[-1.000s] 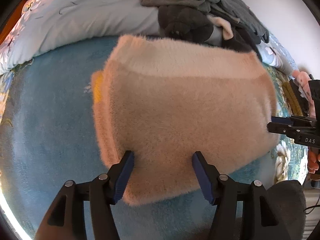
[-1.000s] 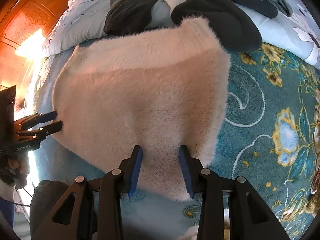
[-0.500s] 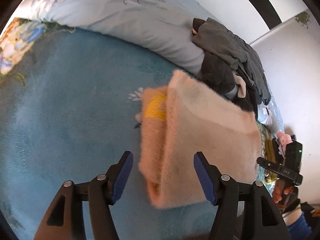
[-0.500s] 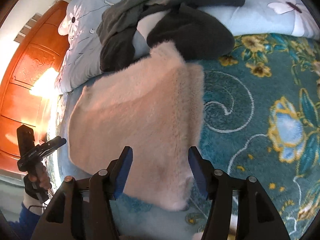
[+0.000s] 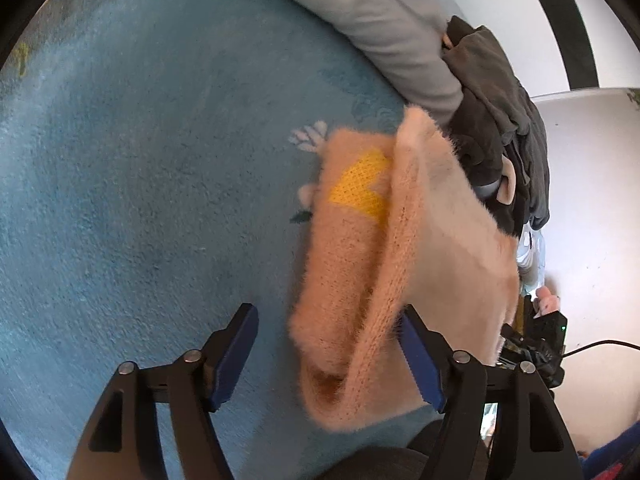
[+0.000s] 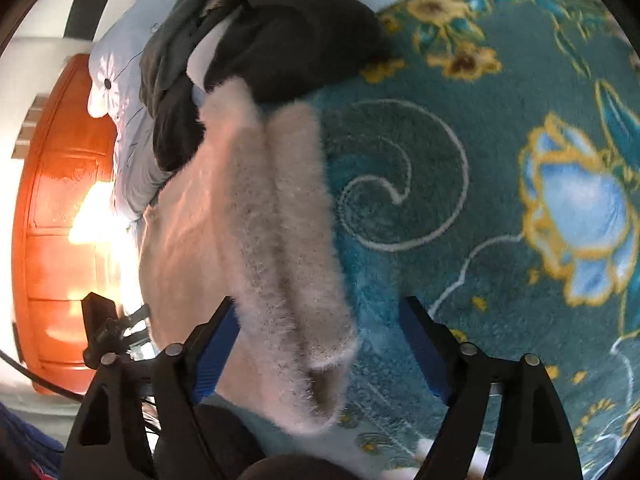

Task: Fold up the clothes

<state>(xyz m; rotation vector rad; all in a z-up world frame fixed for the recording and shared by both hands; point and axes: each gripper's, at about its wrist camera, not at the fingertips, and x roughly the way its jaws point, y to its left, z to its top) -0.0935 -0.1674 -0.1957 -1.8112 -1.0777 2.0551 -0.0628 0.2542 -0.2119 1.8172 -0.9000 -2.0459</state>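
Pink sweater (image 5: 404,264) lies folded on the blue blanket (image 5: 132,168), near the dark clothes pile (image 6: 280,40). Left gripper (image 5: 328,360) and right gripper (image 6: 320,352) have just been opening, pads off it. Pile looks unfolded.

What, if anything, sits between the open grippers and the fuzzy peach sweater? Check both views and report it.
Nothing visible stands in the way. The fuzzy peach sweater lies folded on the teal floral blanket, its near edge between the spread jaws of the left gripper and the right gripper, which have just been opening. The dark clothes pile lies beyond it.
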